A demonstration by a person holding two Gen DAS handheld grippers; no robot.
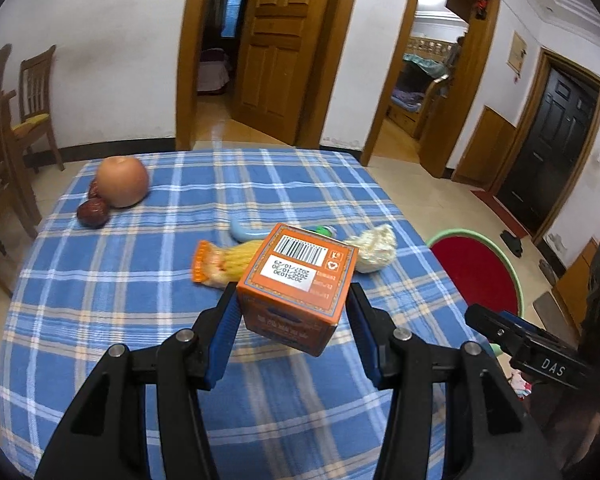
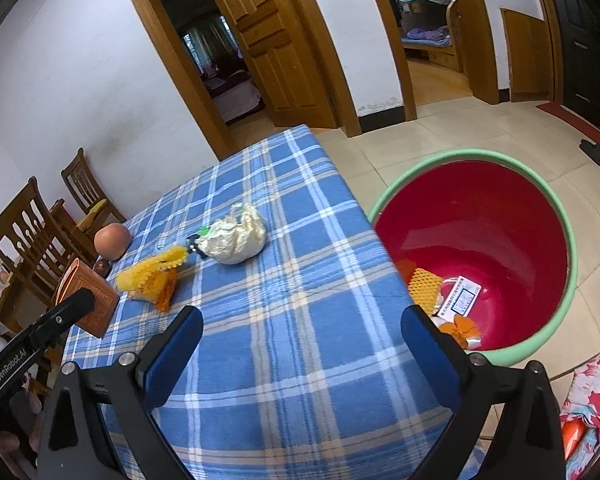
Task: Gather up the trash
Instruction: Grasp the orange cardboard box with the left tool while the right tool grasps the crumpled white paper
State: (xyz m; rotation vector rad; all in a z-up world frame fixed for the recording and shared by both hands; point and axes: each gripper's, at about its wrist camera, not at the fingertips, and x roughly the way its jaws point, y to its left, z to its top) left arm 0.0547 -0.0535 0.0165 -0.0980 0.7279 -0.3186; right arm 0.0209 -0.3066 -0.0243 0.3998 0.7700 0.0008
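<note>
Left gripper clamps the orange carton by one tilted end, so it may slip before reaching the bin; right gripper gapes empty.

We look down along each gripper at the checked tablecloth, the left camera near its centre, the right nearer the red basin; both share these.

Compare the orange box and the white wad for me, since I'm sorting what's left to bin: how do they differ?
The orange box is rigid and square-edged; the white wad is crumpled and shapeless. The box is clamped in the left hand-held gripper, lifted off the cloth; the wad lies untouched on the table. The box carries a barcode label; the wad looks plain. Neither is in the red bin yet.
</note>
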